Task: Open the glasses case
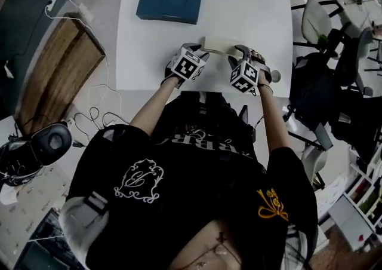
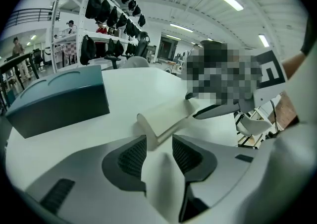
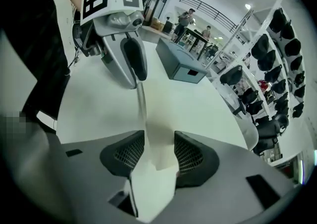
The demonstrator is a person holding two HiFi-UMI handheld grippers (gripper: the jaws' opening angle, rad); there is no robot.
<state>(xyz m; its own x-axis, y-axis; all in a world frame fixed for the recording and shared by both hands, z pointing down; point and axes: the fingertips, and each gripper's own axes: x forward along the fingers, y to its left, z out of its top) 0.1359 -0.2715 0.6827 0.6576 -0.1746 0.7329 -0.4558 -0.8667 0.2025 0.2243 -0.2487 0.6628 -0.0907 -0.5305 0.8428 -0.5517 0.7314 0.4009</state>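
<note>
A cream glasses case (image 1: pixel 218 43), shut, lies on the white table (image 1: pixel 239 0) near its front edge. My left gripper (image 1: pixel 198 52) is at the case's left end and my right gripper (image 1: pixel 239 53) at its right end. In the left gripper view the case (image 2: pixel 166 119) runs away from the open left gripper (image 2: pixel 159 141), its near end just at the fingertips. In the right gripper view the case (image 3: pixel 151 124) lies end-on with its near end between the jaws of the right gripper (image 3: pixel 159 138), which stand wide. The left gripper (image 3: pixel 134 67) shows at the case's far end.
A dark teal box (image 1: pixel 170 3) sits at the back of the table, well beyond the case. A wooden board (image 1: pixel 57 74), cables and a dark headset (image 1: pixel 51 140) lie left of the table; chairs (image 1: pixel 316 21) stand to the right. Shelves of dark gear (image 2: pixel 114 0) line the room.
</note>
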